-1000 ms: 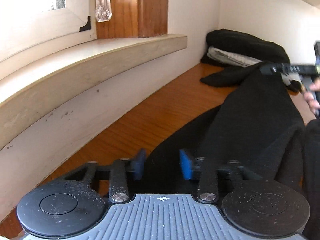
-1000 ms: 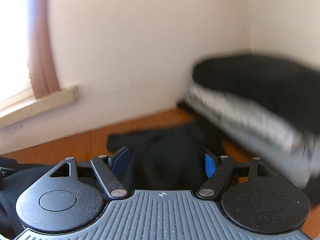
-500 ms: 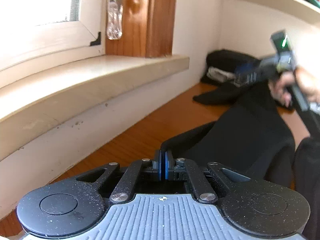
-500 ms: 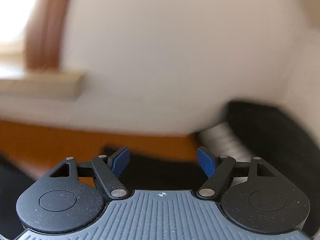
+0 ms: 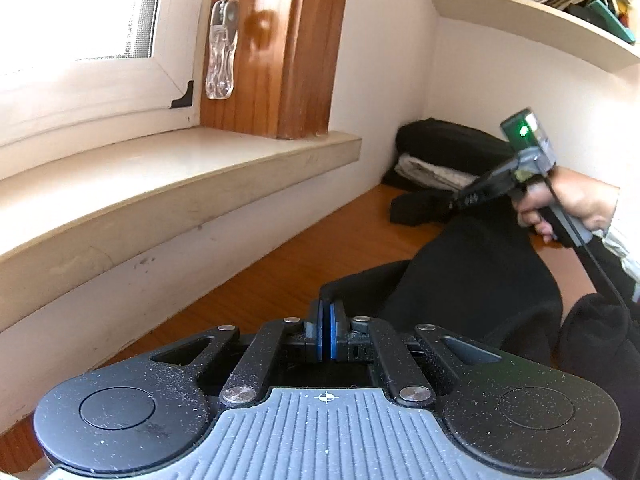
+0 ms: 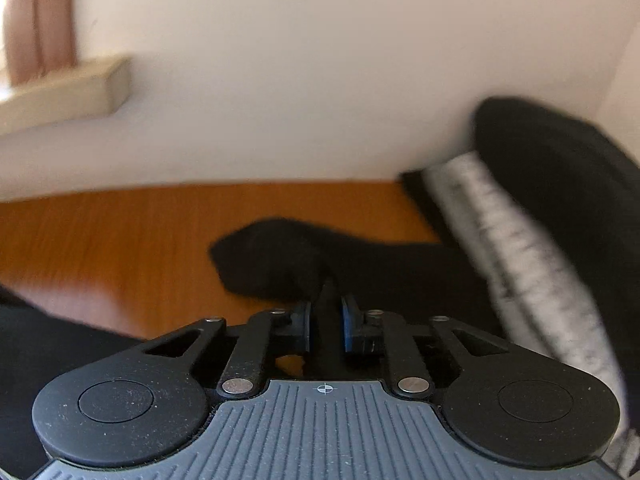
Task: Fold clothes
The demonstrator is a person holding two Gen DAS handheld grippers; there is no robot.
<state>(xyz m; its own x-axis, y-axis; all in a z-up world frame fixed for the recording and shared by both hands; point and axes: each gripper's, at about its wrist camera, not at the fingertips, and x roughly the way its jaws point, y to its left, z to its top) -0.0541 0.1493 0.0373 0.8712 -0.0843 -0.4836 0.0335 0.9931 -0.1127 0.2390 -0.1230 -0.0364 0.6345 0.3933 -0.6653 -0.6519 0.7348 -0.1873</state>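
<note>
A black garment lies spread on the wooden table. My left gripper is shut on its near edge, which rises in a small peak to the blue pads. Further back a hand holds my right gripper at the garment's far end. In the right wrist view the right gripper is closing its jaws, with a fold of the black garment filling the narrow gap between the pads. That view is blurred.
A stack of folded clothes, black over grey-white, sits in the far corner against the wall and shows as the stack at right. A window sill runs along the left. A shelf of books hangs above.
My left gripper closed on the garment's near edge and rose a little. My right gripper swung across towards the garment's far end and its jaws came together on the cloth.
</note>
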